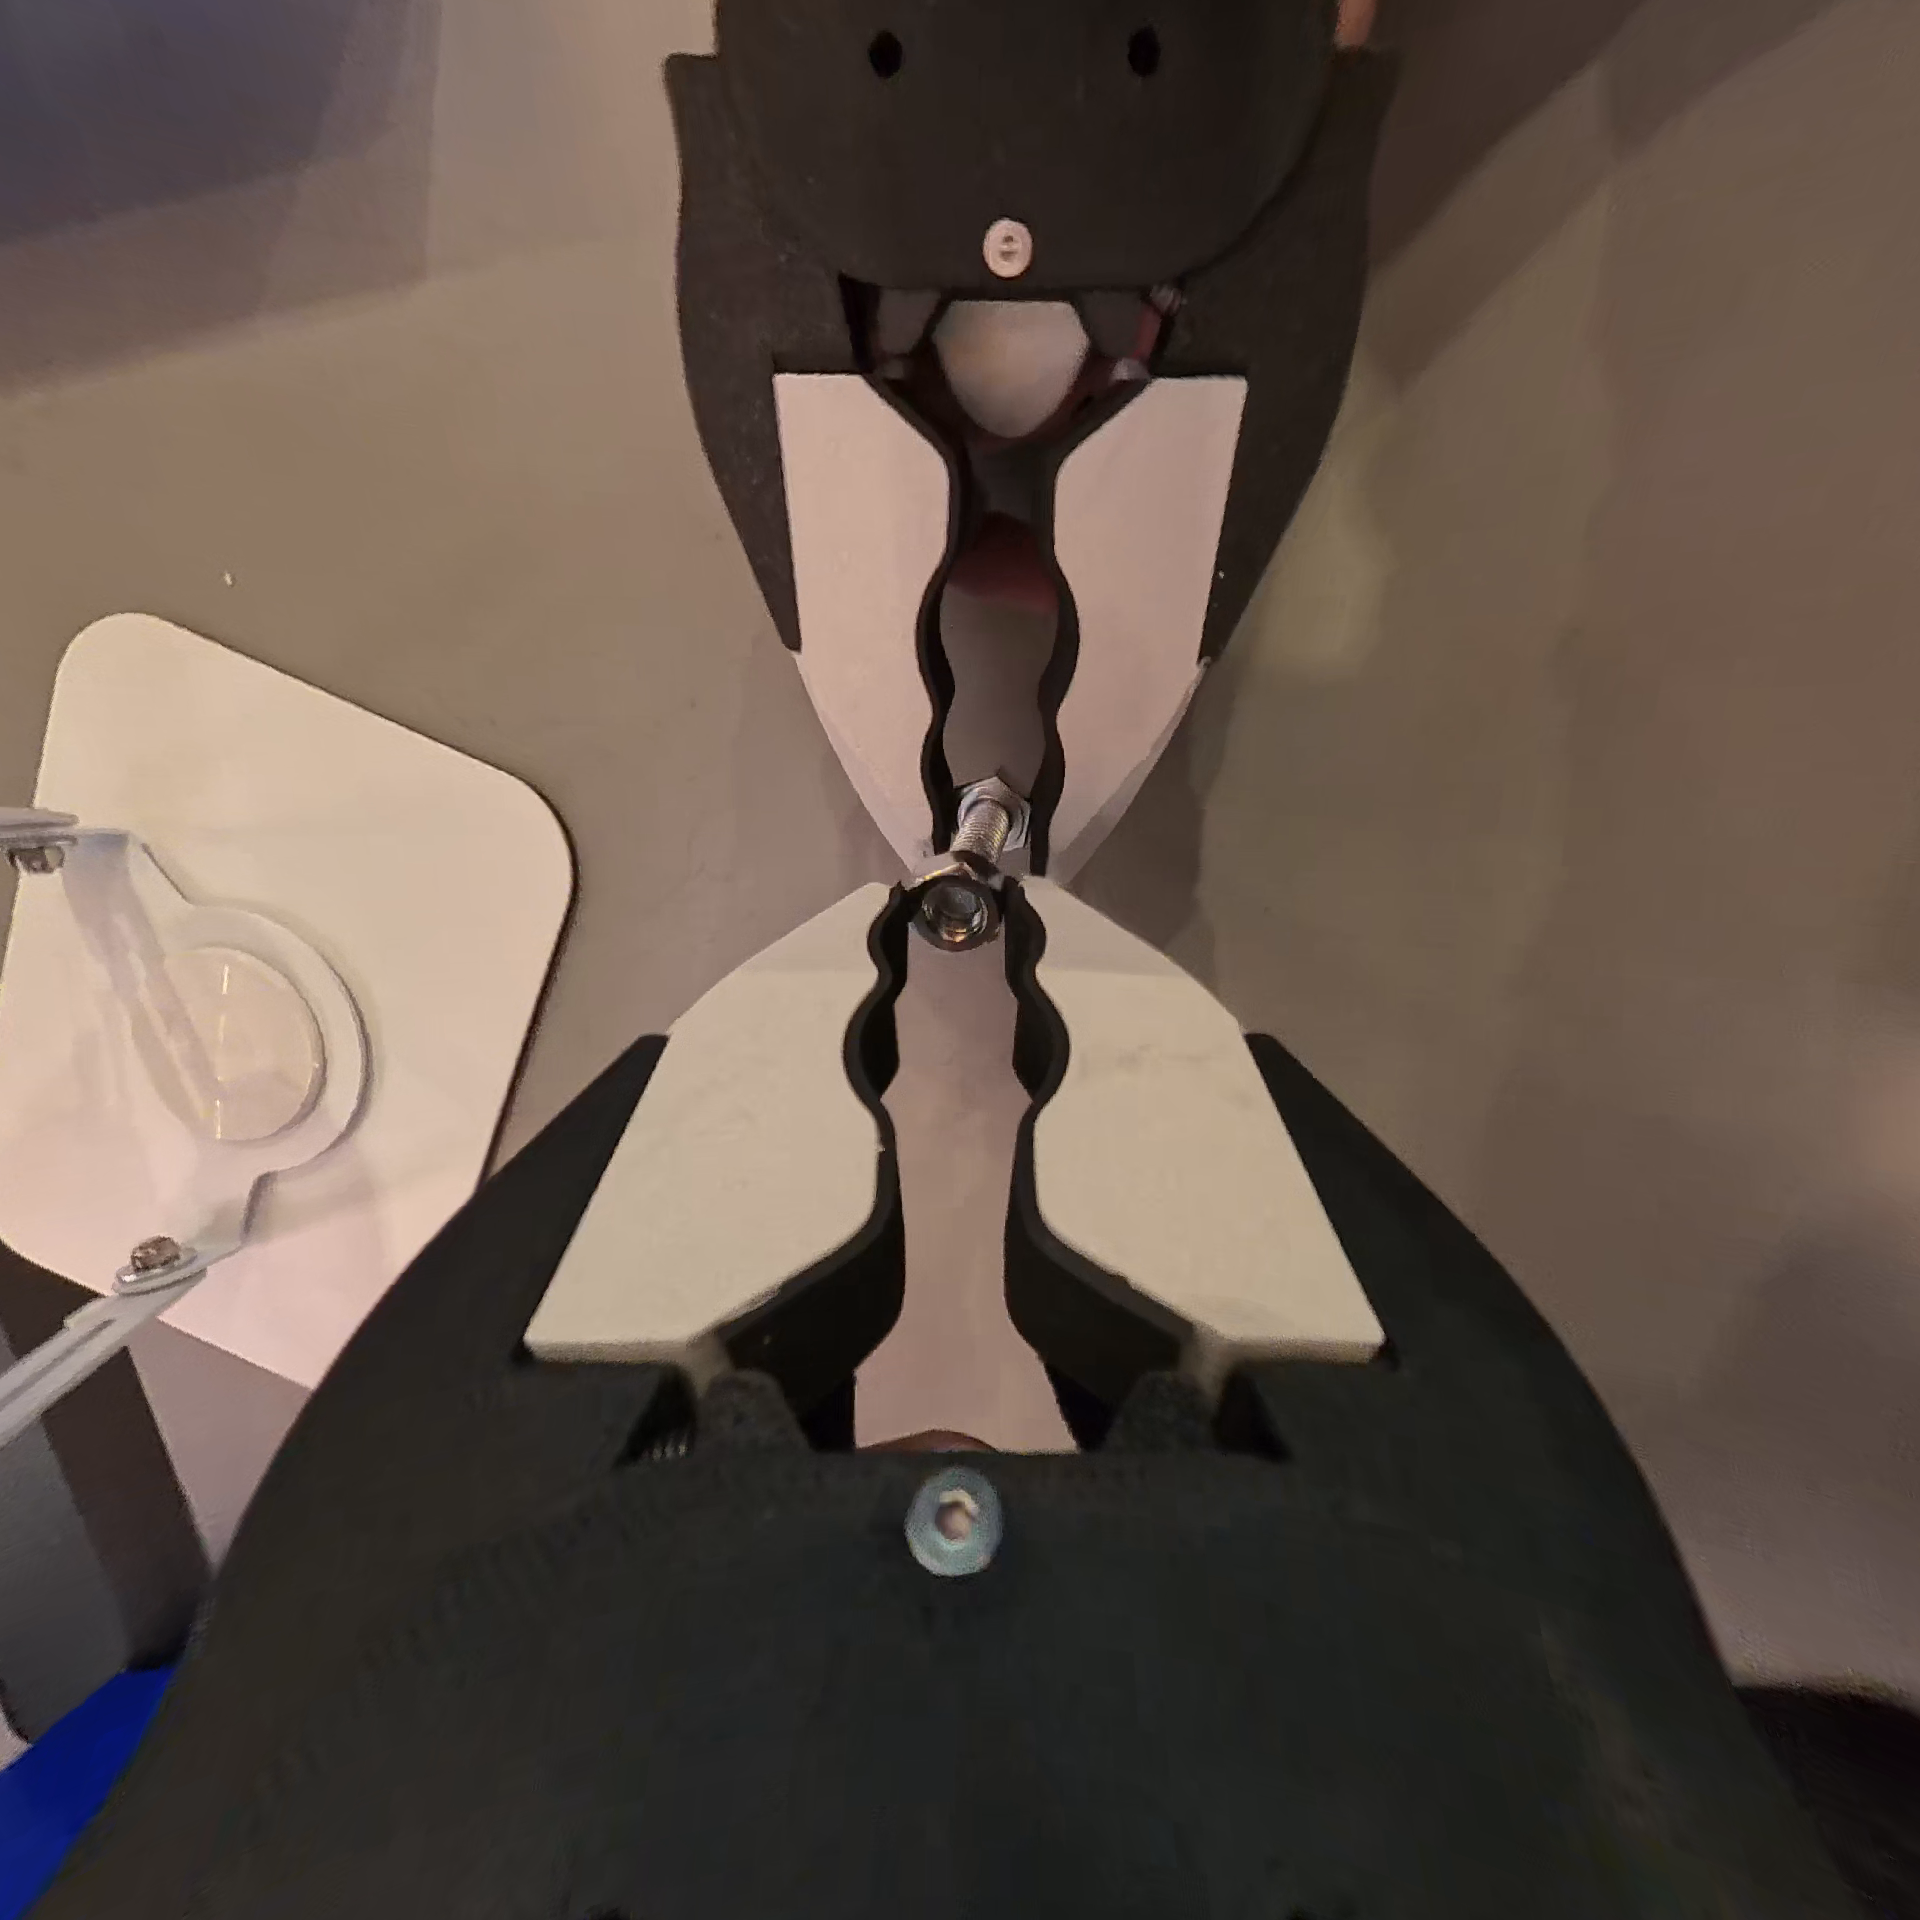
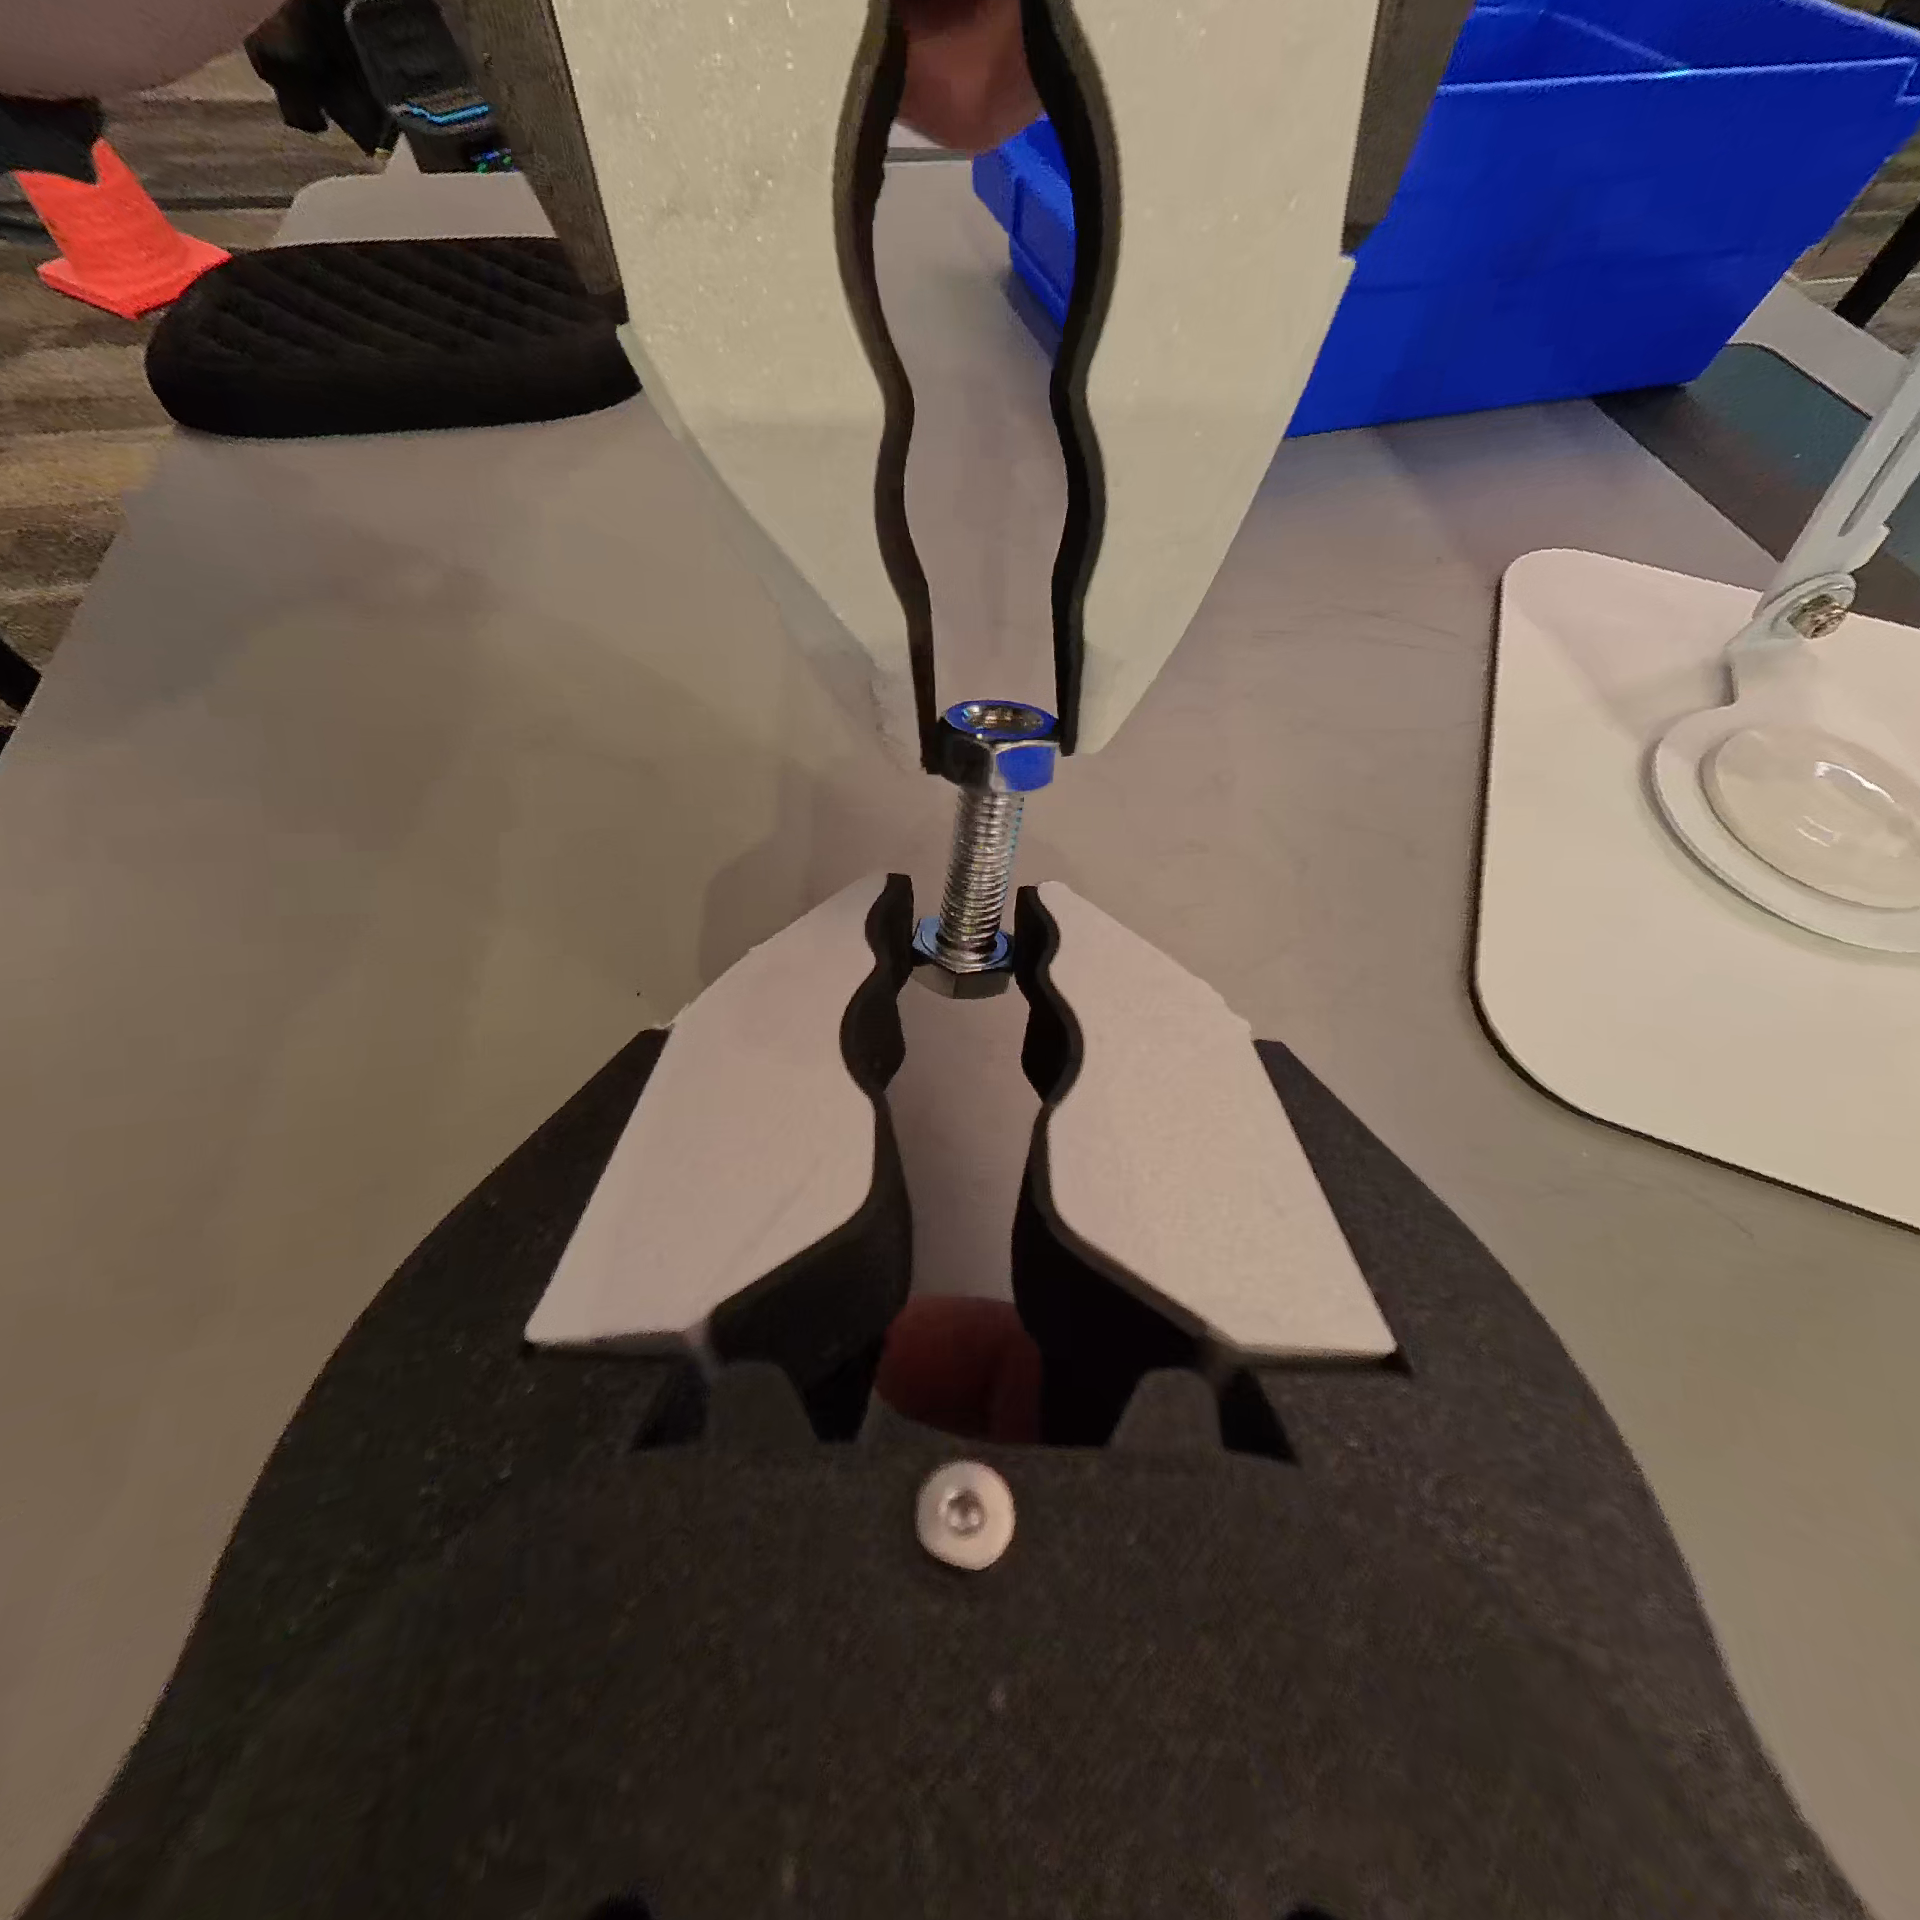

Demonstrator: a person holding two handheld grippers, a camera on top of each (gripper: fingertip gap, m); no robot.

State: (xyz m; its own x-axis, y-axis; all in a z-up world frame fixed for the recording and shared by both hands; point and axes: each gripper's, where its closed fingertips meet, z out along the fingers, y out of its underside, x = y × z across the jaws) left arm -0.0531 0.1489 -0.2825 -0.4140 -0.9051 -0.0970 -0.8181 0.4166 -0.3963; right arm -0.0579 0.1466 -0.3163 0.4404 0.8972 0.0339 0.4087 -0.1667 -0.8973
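Left claw point(image 1: 958, 914) pinching a steel nut point(image 1: 956, 920), black pads pressed on its flats at 9 and 3 o'clock. Right claw point(image 2: 961, 961) pinching the hex head point(image 2: 961, 971) of a bolt point(image 2: 977, 862), pads tight on both sides. Both claws tip to tip, facing each other above the grey worktop point(image 2: 416, 727). Threaded shank bridging the short gap between them, nut sitting at the bolt's far end from the head.

In the left wrist view: right claw reaching in from 12 o'clock, nut dead centre, bolt head just past it towards 12. In the right wrist view: left claw point(image 2: 995, 743) coming down from 12 o'clock, bolt standing on the centre line, nut at its 12 o'clock end, head at 6.

Around them: white board point(image 2: 1621, 987) on the worktop at 3 o'clock in the right view, at 9 o'clock in the left view, carrying a clear lens point(image 2: 1829, 831) on a metal bracket point(image 2: 1860, 540). Blue bin point(image 2: 1558, 229) at 1 o'clock in the right view. Black cushion point(image 2: 384, 332) at 10 o'clock, orange cone point(image 2: 114, 239) beyond it on the floor.
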